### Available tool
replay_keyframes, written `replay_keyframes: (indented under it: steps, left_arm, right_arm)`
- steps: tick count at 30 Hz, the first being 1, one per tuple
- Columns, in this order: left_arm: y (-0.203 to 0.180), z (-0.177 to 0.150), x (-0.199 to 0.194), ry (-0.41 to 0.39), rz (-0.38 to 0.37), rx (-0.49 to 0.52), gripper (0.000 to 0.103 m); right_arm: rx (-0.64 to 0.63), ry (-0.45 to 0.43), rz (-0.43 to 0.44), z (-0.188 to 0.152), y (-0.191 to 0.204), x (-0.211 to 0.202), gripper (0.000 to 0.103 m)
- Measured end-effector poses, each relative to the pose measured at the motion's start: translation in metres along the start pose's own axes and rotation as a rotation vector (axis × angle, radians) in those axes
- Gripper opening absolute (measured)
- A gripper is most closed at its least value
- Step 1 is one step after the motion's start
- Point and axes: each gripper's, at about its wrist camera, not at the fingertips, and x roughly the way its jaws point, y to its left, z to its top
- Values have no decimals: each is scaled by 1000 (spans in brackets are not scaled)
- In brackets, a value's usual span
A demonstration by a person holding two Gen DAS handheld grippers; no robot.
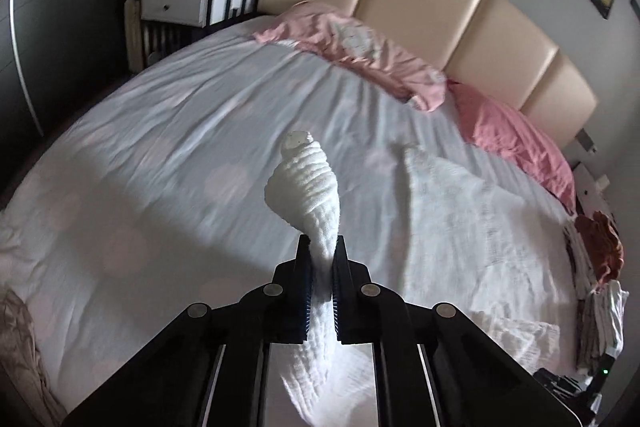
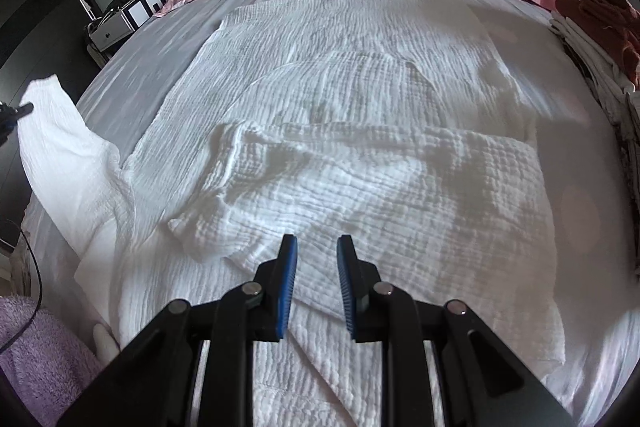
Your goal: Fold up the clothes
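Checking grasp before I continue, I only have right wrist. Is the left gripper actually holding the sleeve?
Observer: Yes, left gripper is shut on the white sleeve; the cuff pokes out past the fingertips.
Operator: Anything at the bed's left edge I can't see?
Observer: A crumpled beige cloth lies at the near left corner.
Operator: Right gripper from your side?
Observer: Not visible in left wrist; in your view the right gripper is open above the garment.

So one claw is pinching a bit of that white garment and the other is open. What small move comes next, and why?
Probably the left gripper carries its pinched sleeve across onto the white garment and lets go. The opposite sleeve already lies folded over the body, and the right gripper hovers open above it, holding nothing.
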Motion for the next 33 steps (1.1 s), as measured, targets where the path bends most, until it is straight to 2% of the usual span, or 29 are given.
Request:
replay_keyframes:
  steps: [5, 12, 16, 20, 23, 26, 29, 31, 33]
  left_arm:
    - [-89, 11, -25, 6, -111, 126, 9]
    - [-193, -29, -18, 102, -250, 267, 9]
    - [-250, -63, 12, 182, -320, 323, 9]
    - [-297, -106, 49, 241, -338, 387, 9]
    - [-326, -142, 70, 306, -349, 412, 9]
    - [-345, -175, 92, 383, -368, 429, 9]
    - [-353, -200, 109, 452, -371, 463, 14]
    - [-351, -207, 113, 481, -372, 475, 33]
    - [-344, -205, 108, 482, -381, 466, 44]
  right_arm:
    - [10, 7, -8, 0, -18, -34, 20]
    - [62, -23, -43, 3, -62, -78, 20]
    - [113, -6, -69, 1, -97, -83, 20]
    - [167, 13, 3, -14, -122, -68, 20]
    - [270, 47, 93, -23, -140, -52, 20]
    - [315, 63, 121, -23, -150, -43, 20]
    - [327, 73, 139, -20, -153, -34, 20]
    - [332, 90, 145, -19, -154, -27, 20]
    - [340, 94, 150, -19, -155, -25, 20]
